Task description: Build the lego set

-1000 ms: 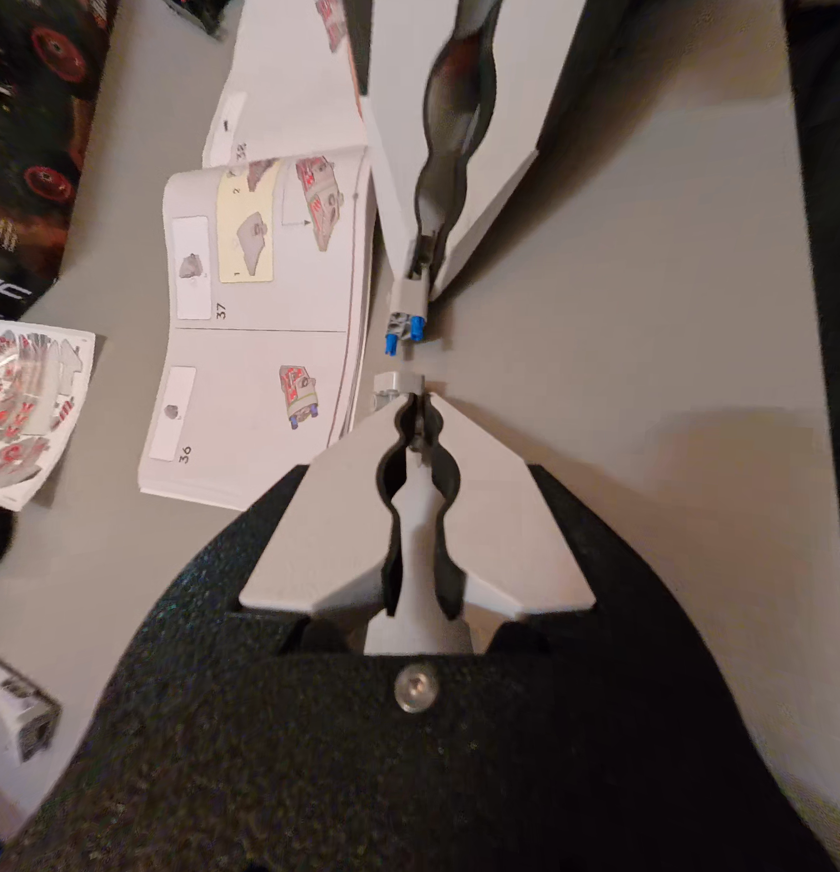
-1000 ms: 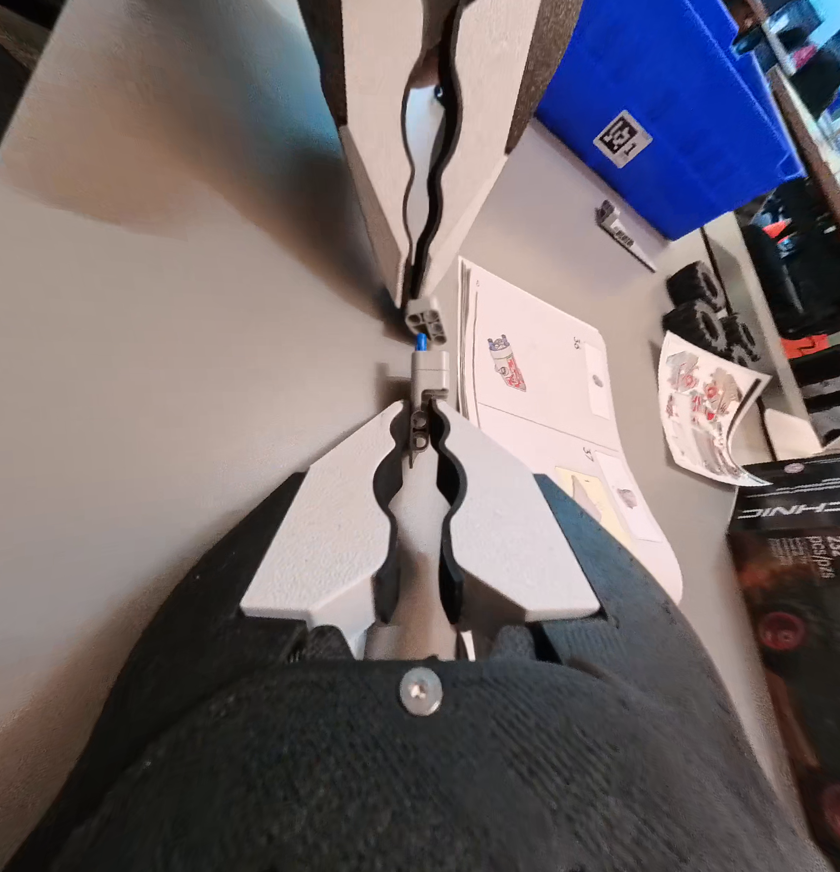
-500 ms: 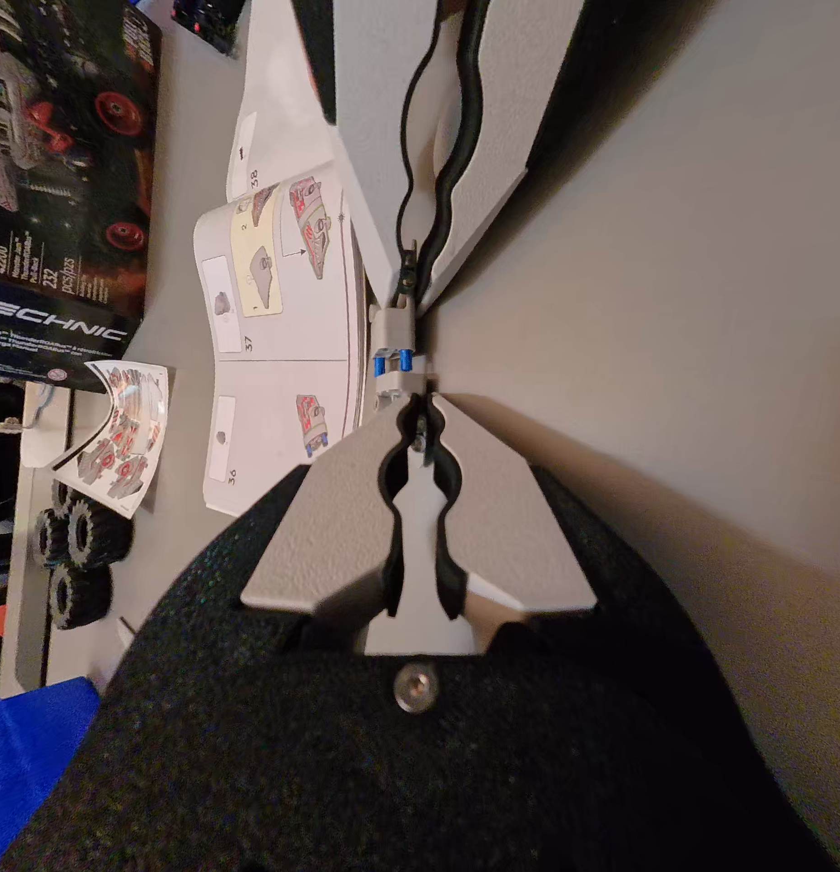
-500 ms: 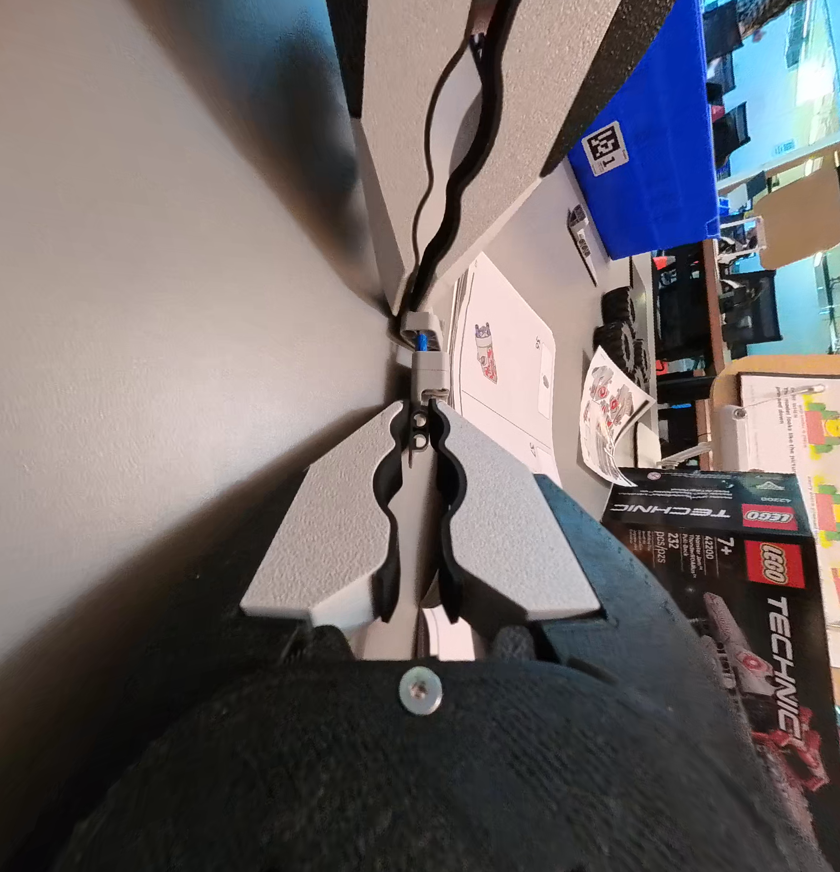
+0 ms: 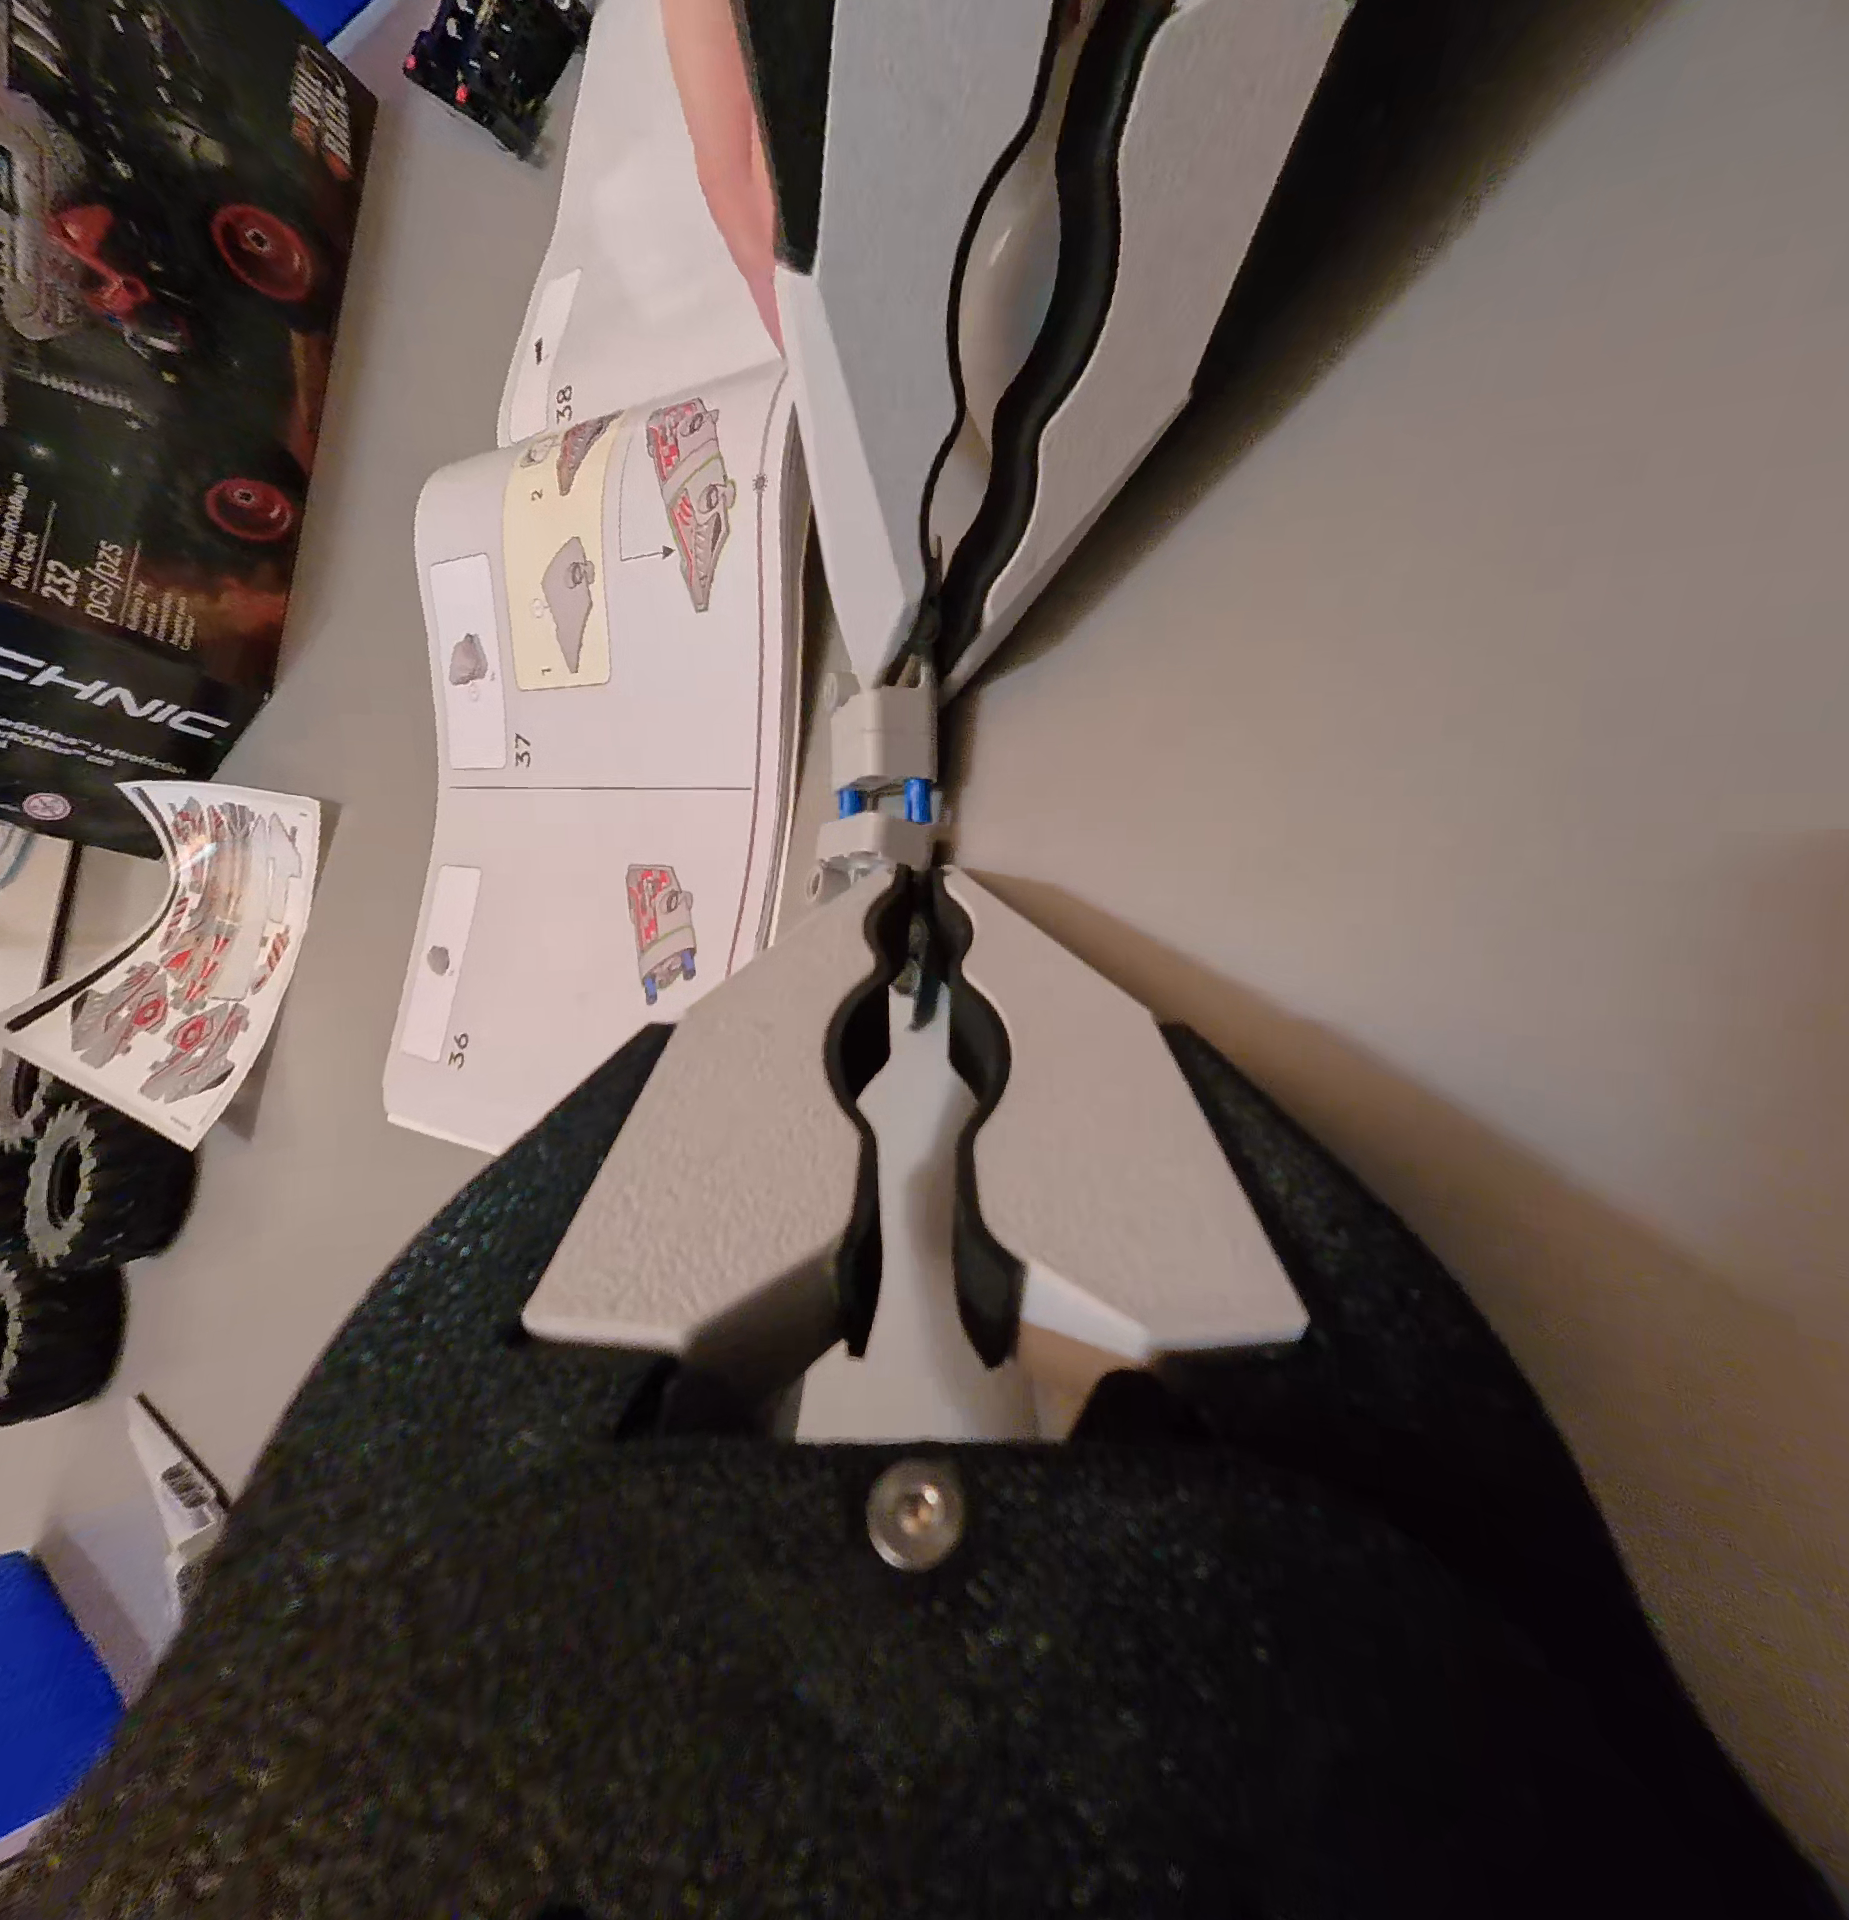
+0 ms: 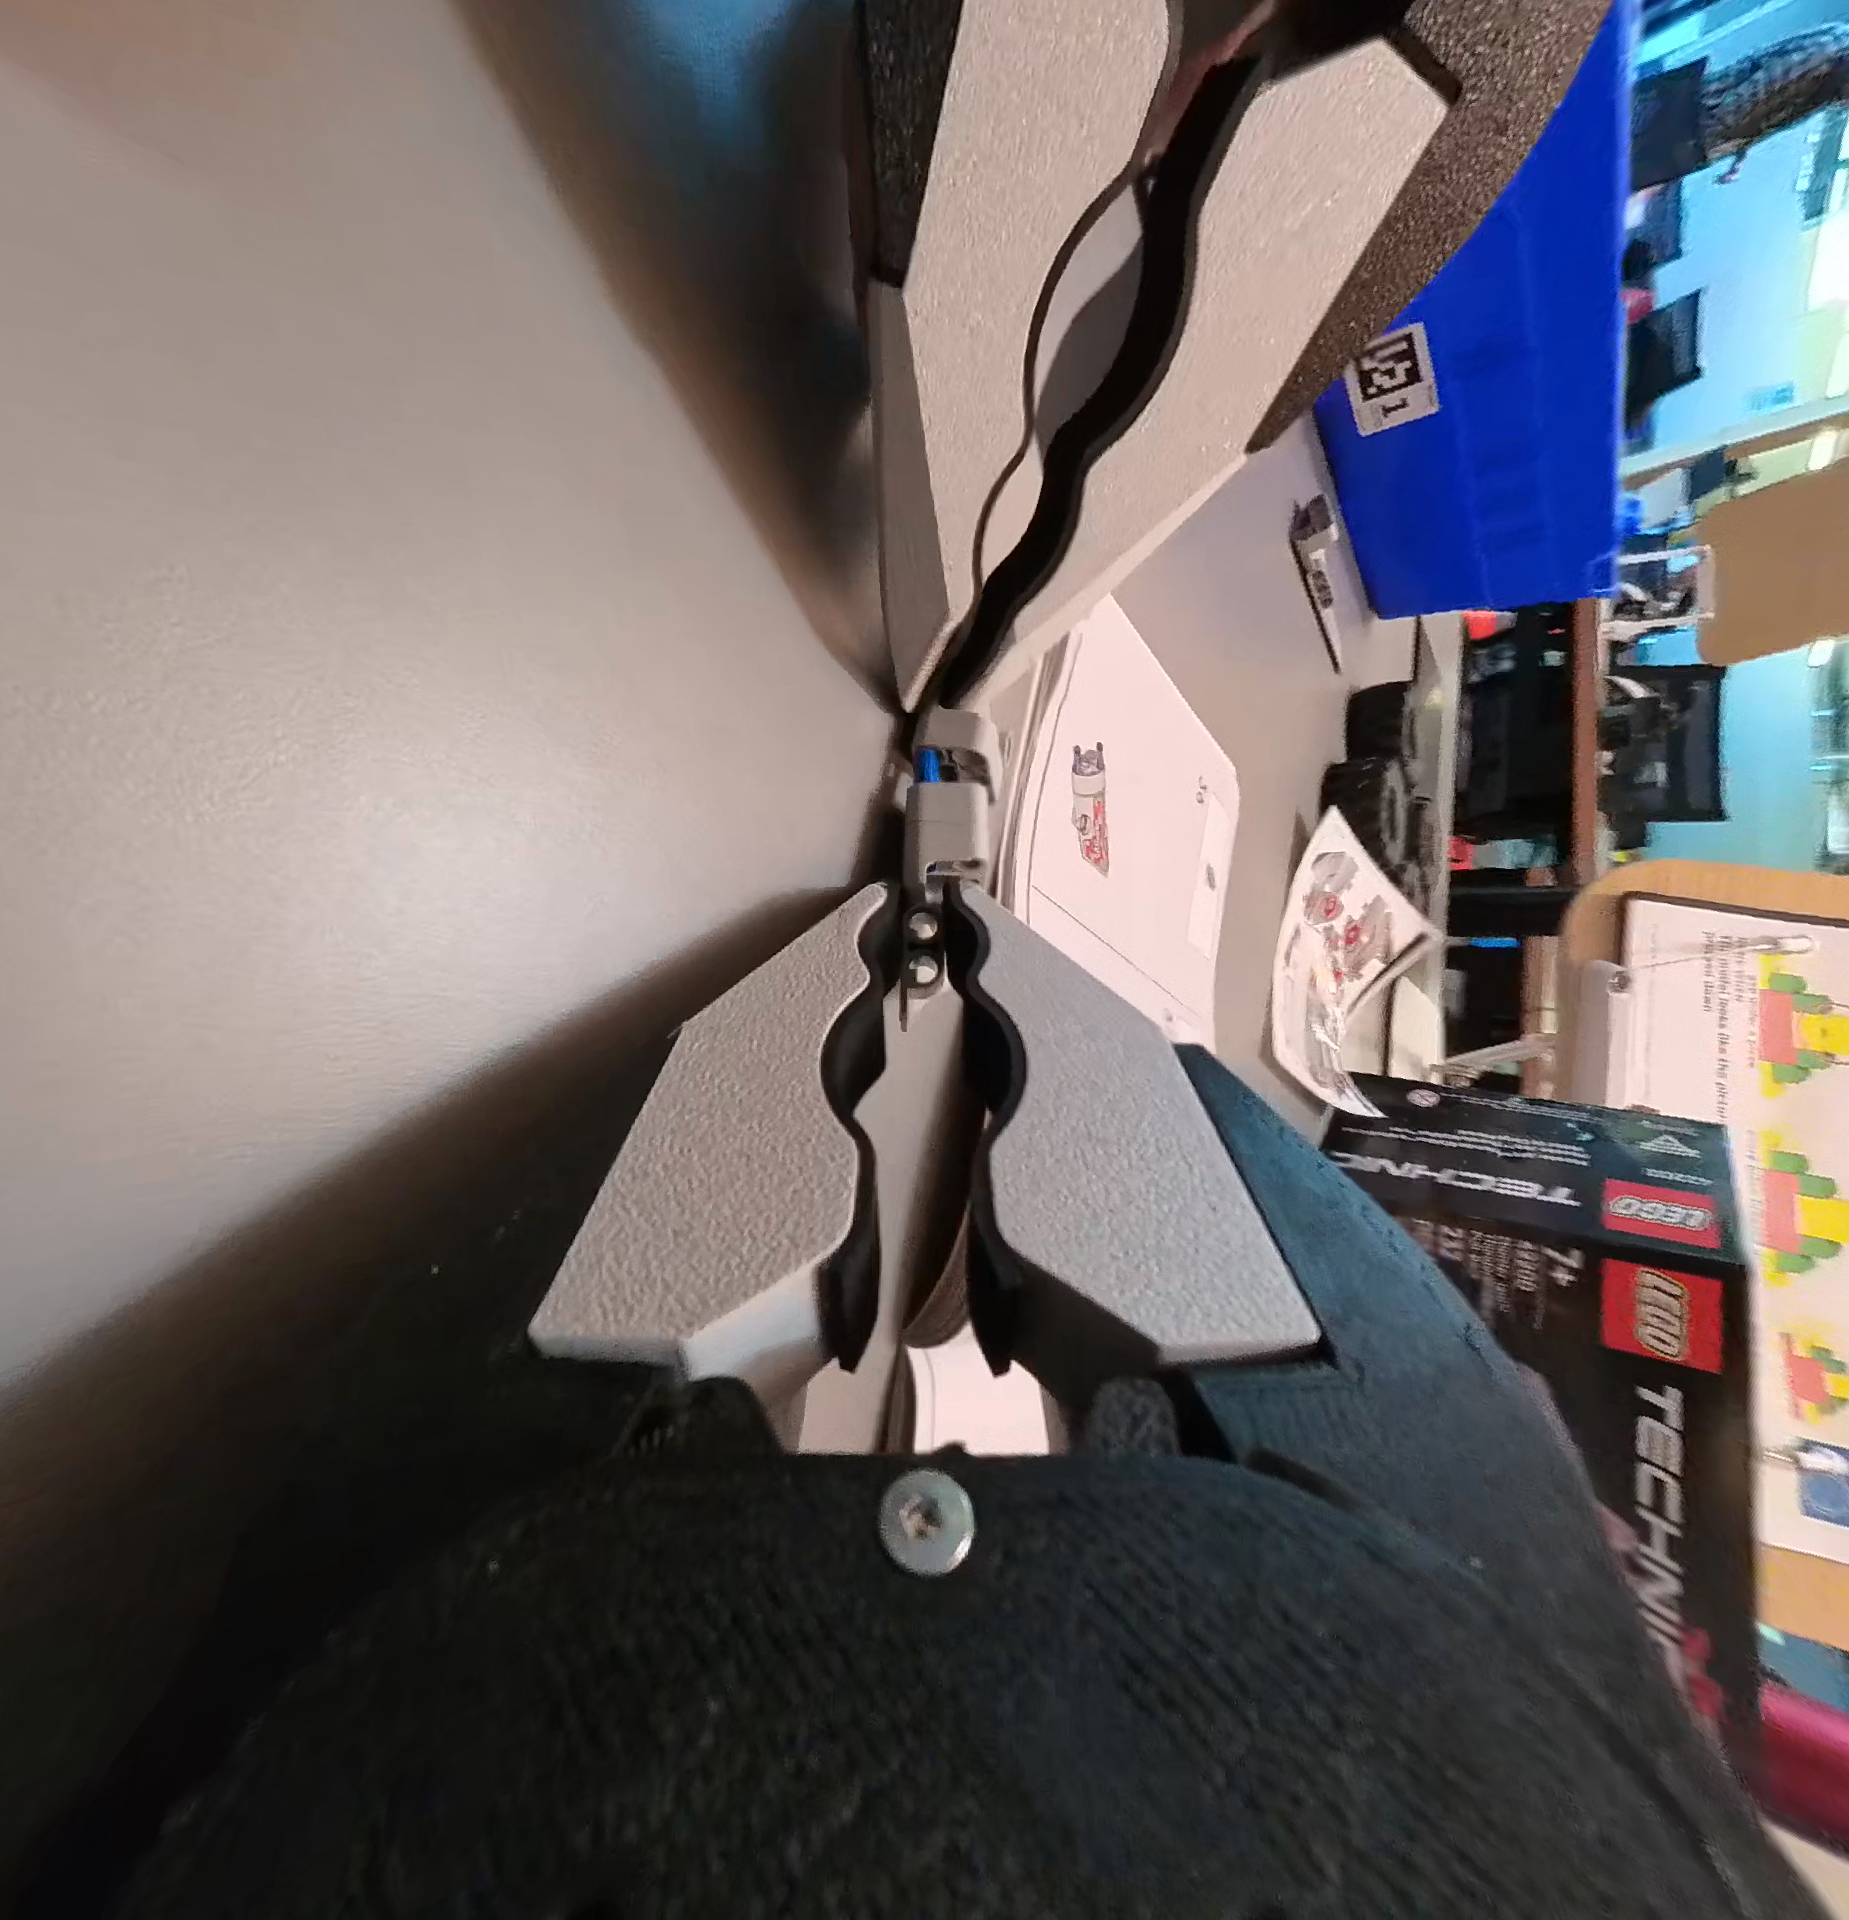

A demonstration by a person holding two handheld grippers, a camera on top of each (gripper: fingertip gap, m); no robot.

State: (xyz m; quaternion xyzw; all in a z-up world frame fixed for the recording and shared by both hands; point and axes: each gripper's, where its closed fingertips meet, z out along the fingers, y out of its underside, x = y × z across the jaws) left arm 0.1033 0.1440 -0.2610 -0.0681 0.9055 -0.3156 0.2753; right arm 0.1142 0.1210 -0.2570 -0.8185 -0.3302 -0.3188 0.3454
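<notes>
Lego pieces sit at the tips of both my grippers, held above the grey table point(image 5: 1471, 520) and meeting tip to tip. My left gripper point(image 5: 922, 883) is narrowed onto a small grey connector point(image 5: 878, 837), which pokes out just past my fingertips; in the right wrist view the same piece point(image 6: 956, 727) shows at the far tips. My right gripper point(image 6: 925, 904) is pinched on a dark pin-hole piece point(image 6: 922, 951) caught between my fingers, with a grey block point(image 6: 944, 826) standing out in front of them; from the left wrist view that block point(image 5: 889, 727) hangs from the opposite tips point(image 5: 925, 649). Two blue pins point(image 5: 878, 800) bridge the thin gap between block and connector, so the two parts are joined by the pins but not pressed flush. Just beside this meeting point, on the table, lies the open instruction booklet point(image 5: 587, 779), its pages curling upward. Farther out lie a curled sticker sheet point(image 5: 161, 935), black knobbly tyres point(image 5: 58, 1247) and the dark set box point(image 5: 120, 416). In the right wrist view a blue bin point(image 6: 1502, 416) stands beyond the booklet point(image 6: 1128, 831), near the sticker sheet point(image 6: 1335, 956) and the box point(image 6: 1626, 1299).
</notes>
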